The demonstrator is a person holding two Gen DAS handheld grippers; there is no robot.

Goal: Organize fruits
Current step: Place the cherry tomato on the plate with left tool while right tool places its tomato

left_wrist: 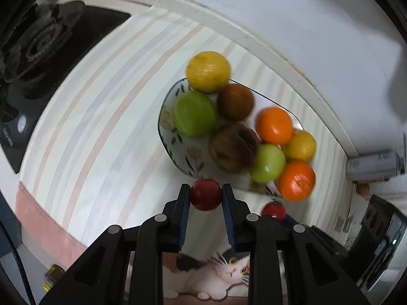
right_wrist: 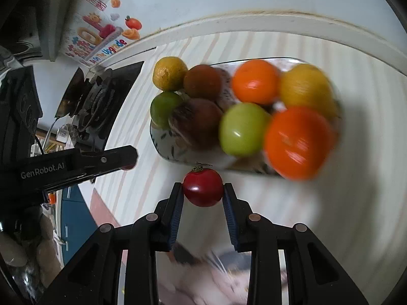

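My left gripper (left_wrist: 205, 188) is shut on a small red tomato (left_wrist: 206, 199), held just in front of the near edge of a flower-patterned plate (left_wrist: 166, 117). The plate is piled with fruit: yellow citrus (left_wrist: 208, 72), a green fruit (left_wrist: 195, 113), brown kiwis (left_wrist: 235, 101), and oranges (left_wrist: 274, 125). My right gripper (right_wrist: 203, 186) is shut on a second red tomato (right_wrist: 203, 190) with a green stem, also just before the plate (right_wrist: 162, 142). This tomato (left_wrist: 274, 209) shows in the left wrist view too. The left gripper (right_wrist: 127, 158) reaches in from the left, seen side-on.
The plate rests on a striped cloth (left_wrist: 101, 127) on a counter by a white wall. A black gas stove (left_wrist: 43, 50) sits to the left. A grey can (left_wrist: 374, 165) lies at the right. A cat-picture mat (left_wrist: 216, 274) lies below the grippers.
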